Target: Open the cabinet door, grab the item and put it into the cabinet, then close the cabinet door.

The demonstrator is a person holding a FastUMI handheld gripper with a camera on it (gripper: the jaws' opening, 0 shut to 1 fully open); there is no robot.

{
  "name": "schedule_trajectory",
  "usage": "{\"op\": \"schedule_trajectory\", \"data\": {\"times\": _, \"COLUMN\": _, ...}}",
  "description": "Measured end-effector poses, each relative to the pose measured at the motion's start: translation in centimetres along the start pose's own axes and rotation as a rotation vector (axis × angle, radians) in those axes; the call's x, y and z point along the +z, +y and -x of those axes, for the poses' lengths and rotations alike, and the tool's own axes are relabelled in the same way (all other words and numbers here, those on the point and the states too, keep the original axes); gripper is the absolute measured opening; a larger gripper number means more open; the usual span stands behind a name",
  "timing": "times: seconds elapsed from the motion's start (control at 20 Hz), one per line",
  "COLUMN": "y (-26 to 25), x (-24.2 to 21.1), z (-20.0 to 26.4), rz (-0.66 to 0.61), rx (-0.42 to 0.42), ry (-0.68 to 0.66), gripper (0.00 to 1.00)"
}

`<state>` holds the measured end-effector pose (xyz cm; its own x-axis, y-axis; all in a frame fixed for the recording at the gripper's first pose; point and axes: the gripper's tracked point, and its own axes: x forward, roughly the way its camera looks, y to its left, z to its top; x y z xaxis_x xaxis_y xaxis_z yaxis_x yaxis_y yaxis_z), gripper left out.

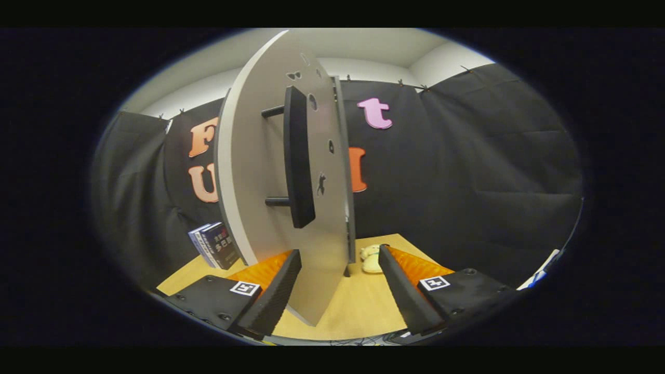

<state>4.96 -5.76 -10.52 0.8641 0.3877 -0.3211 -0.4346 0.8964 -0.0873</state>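
In the gripper view, my gripper (340,270) is spread wide, its two fingers well apart and holding nothing. The cabinet door (249,171) stands swung out toward me, seen nearly edge-on, and its lower corner comes down into the gap between my fingers. The left finger (278,291) sits just beside the door's lower face; I cannot tell whether it touches. The right finger (402,293) is clear of the door, with bare table (358,306) between them.

A dark bar handle (298,158) runs upright on the door's face, fixed by two short posts, above my fingers and apart from them. Small dark animal-shaped stickers dot the door's surface near the handle. Behind the door's far edge I see a thin strip of the cabinet (343,119) itself.

The item, a pale soft toy (371,258), lies on the wooden table just beyond the door's far edge and close ahead of my right finger's tip, not touched. To the left of the door, past my left finger, a few books (214,244) stand leaning against the booth's cloth wall.
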Motion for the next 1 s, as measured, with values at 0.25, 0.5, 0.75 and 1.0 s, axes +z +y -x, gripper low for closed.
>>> {"op": "schedule_trajectory", "data": {"times": 0.25, "y": 6.0, "x": -0.7, "z": -2.9, "rz": 0.001, "rx": 0.062, "ry": 0.015, "gripper": 0.97}}
{"op": "schedule_trajectory", "data": {"times": 0.5, "y": 10.9, "x": -1.2, "z": -7.1, "rz": -0.008, "rx": 0.083, "ry": 0.033, "gripper": 0.97}}
{"op": "schedule_trajectory", "data": {"times": 0.75, "y": 15.3, "x": -1.3, "z": -12.5, "rz": -0.018, "rx": 0.092, "ry": 0.049, "gripper": 0.97}}
{"op": "schedule_trajectory", "data": {"times": 1.0, "y": 17.7, "x": -1.2, "z": -16.1, "rz": 0.0, "rx": 0.054, "ry": 0.052, "gripper": 0.97}}
